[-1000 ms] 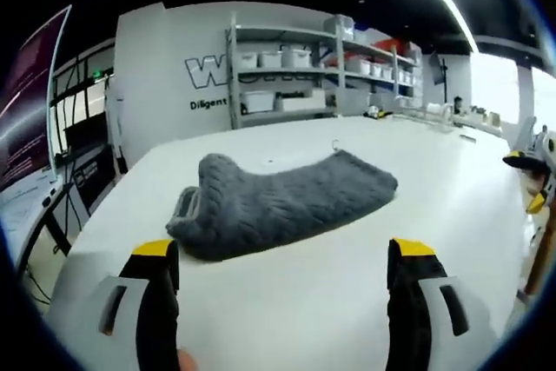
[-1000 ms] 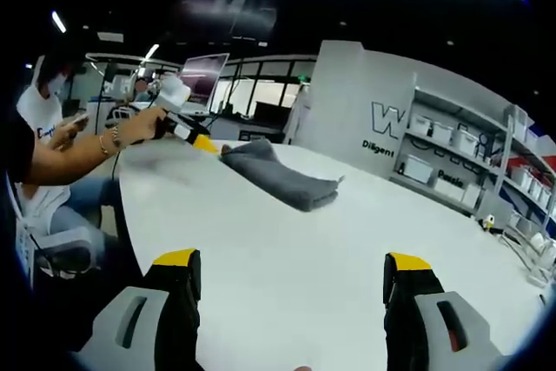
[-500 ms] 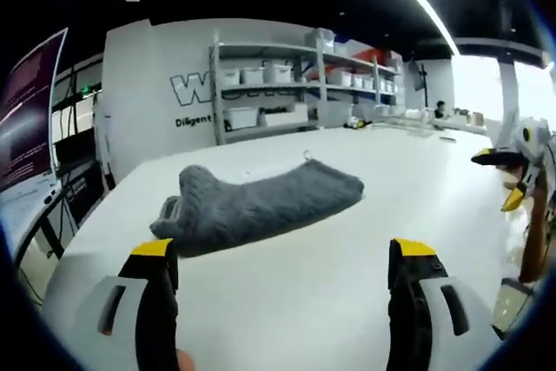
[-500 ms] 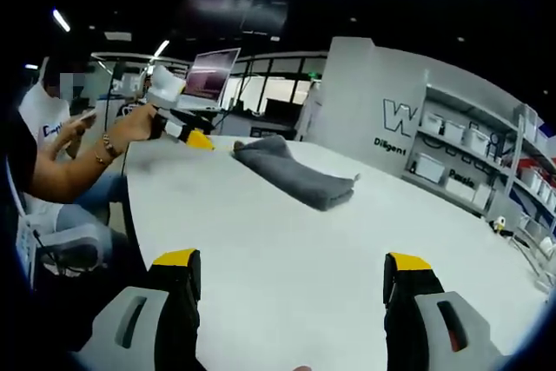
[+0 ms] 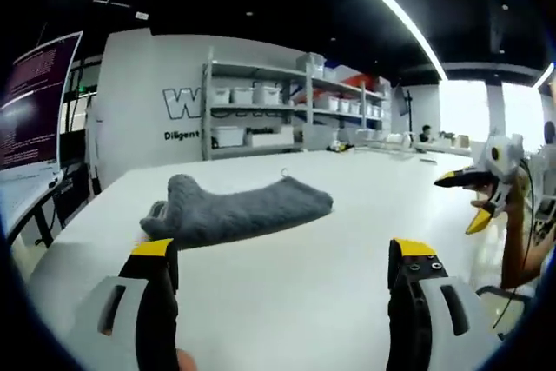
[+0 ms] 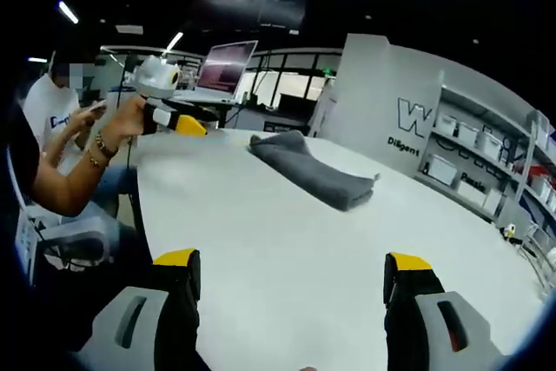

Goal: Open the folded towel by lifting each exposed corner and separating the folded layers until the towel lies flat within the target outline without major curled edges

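White table (image 5: 287,293) spans both views, bare around the work area. Behind it, a white wall with dark lettering (image 5: 178,103) and a shelving unit (image 5: 261,115) stacked with white bins. A laptop (image 6: 228,65) sits open at the far end of the table in the right gripper view, and a seated person in a white shirt (image 6: 48,115) is at that end too. The grey folded towel (image 5: 234,208) lies on the table ahead of your left gripper, still folded thick, one end bunched up higher, with a small hang loop (image 5: 284,173) sticking up at its far edge; in the right gripper view the same towel (image 6: 314,174) is well ahead and a bit left of centre. Your left gripper (image 5: 282,267) is held above the table short of the towel, jaws spread wide, nothing between them, not touching the cloth. Your right gripper (image 6: 291,280) is also spread wide and empty, well apart from the towel. Each gripper shows up in the other's view, off at the table edge, in your hand (image 6: 122,119).
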